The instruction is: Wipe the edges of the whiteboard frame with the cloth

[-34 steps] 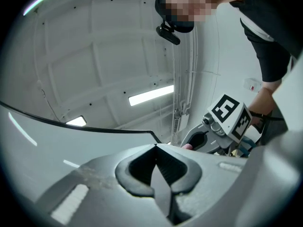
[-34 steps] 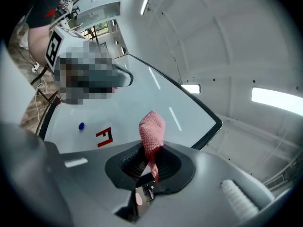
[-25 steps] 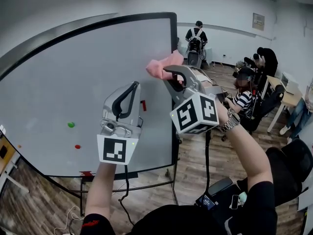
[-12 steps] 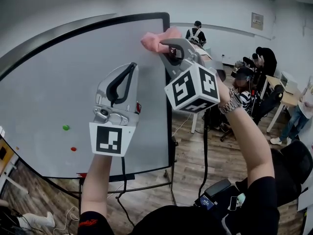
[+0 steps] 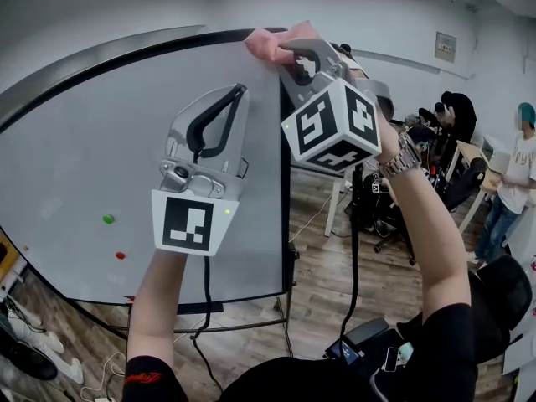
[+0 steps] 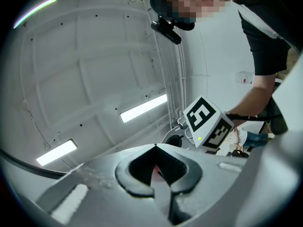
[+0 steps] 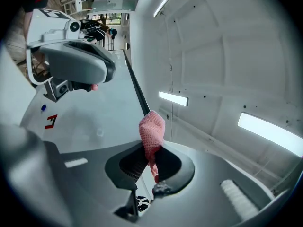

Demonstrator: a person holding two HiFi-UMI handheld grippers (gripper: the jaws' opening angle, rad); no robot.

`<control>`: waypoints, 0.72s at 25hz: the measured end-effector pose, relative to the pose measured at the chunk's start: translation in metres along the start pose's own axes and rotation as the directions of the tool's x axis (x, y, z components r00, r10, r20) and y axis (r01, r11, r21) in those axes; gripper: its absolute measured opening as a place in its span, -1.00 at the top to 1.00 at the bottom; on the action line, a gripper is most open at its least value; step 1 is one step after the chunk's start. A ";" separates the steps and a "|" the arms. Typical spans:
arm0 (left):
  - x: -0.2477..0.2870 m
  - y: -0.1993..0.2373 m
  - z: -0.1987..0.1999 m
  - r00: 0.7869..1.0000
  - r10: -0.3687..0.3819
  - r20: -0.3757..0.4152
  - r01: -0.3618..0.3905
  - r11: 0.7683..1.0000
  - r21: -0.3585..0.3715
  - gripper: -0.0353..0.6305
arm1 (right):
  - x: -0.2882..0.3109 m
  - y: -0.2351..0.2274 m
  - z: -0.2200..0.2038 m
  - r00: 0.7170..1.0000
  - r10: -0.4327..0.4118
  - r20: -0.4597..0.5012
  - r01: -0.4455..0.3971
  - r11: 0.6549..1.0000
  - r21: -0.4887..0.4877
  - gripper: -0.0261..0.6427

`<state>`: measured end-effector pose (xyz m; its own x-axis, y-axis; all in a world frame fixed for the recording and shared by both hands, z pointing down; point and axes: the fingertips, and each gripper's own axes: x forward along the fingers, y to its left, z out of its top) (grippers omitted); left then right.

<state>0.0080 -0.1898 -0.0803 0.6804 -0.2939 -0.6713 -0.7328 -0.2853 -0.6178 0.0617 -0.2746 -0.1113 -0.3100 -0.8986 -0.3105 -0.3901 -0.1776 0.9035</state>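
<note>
Head view shows the right gripper (image 5: 287,50) raised to the upper right corner of the whiteboard (image 5: 100,141). Its jaws are clenched on a pink cloth (image 5: 270,42), which bunches against the black frame (image 5: 285,166) where the top and side edges meet. Right gripper view has the cloth pinched between the two jaws and standing up past their tips, lying over the dark line of the frame, while the left gripper (image 5: 241,92) is held lower, just beside the right one and in front of the board's white face, its jaws pressed together with nothing between them.
</note>
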 end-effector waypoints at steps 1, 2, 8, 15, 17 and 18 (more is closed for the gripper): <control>0.002 -0.001 0.002 1.000 -0.002 0.003 0.002 1.000 0.009 0.89 | 0.001 -0.003 0.000 1.000 -0.003 -0.001 0.003 1.000 0.000 0.84; 0.003 -0.001 0.004 1.000 -0.003 0.005 0.003 1.000 0.016 0.89 | 0.002 -0.005 0.001 1.000 -0.005 -0.003 0.005 1.000 -0.002 0.84; 0.008 0.003 0.007 1.000 0.011 0.014 -0.011 1.000 0.022 0.89 | 0.012 -0.014 0.006 1.000 -0.022 -0.003 0.021 0.999 -0.026 0.84; 0.004 0.002 0.001 1.000 0.022 0.007 -0.023 1.000 0.014 0.89 | 0.019 -0.008 0.003 1.000 -0.005 -0.017 0.005 1.000 -0.019 0.84; 0.003 0.000 0.001 1.000 0.020 0.005 -0.020 1.000 0.019 0.89 | 0.018 -0.005 0.002 1.000 0.000 -0.020 -0.001 1.000 -0.022 0.84; 0.003 0.000 0.000 1.000 0.019 0.004 -0.019 1.000 0.022 0.89 | 0.018 -0.004 0.001 1.000 0.002 -0.022 -0.003 1.000 -0.022 0.84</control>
<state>0.0097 -0.1904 -0.0826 0.6666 -0.2959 -0.6842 -0.7454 -0.2600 -0.6138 0.0562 -0.2899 -0.1207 -0.2914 -0.9078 -0.3017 -0.3701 -0.1838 0.9106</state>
